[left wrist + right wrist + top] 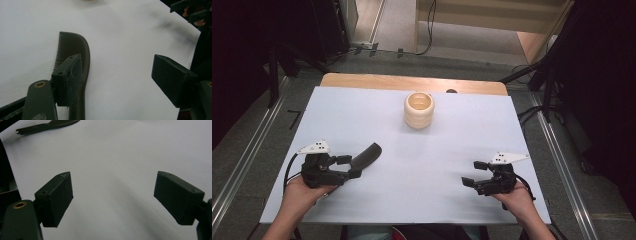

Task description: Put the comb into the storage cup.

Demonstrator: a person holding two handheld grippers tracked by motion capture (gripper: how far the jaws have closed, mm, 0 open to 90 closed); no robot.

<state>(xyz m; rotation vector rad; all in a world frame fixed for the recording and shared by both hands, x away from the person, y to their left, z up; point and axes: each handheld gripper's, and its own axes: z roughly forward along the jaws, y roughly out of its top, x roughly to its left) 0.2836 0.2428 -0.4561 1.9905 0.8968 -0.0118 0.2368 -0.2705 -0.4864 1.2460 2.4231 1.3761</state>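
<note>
Left gripper [348, 167] low over the desk [422, 165], near-left part. Its fingers [67, 77] are spread wide; one sits over the dark comb [78, 52], the other stands well off to the side, nothing clamped. I can't tell if that finger touches the comb. Comb lies flat on the white sheet. Right gripper [474, 173] at near right, fingers [56, 197] released, bare sheet between them. Ribbed cream cup [418, 109] stands upright toward the far edge, well apart from both.

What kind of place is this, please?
Probably a lab or recording room, not a home: a table covered with a white sheet, cables on the grey carpet, and metal rails along the floor beside it.
</note>
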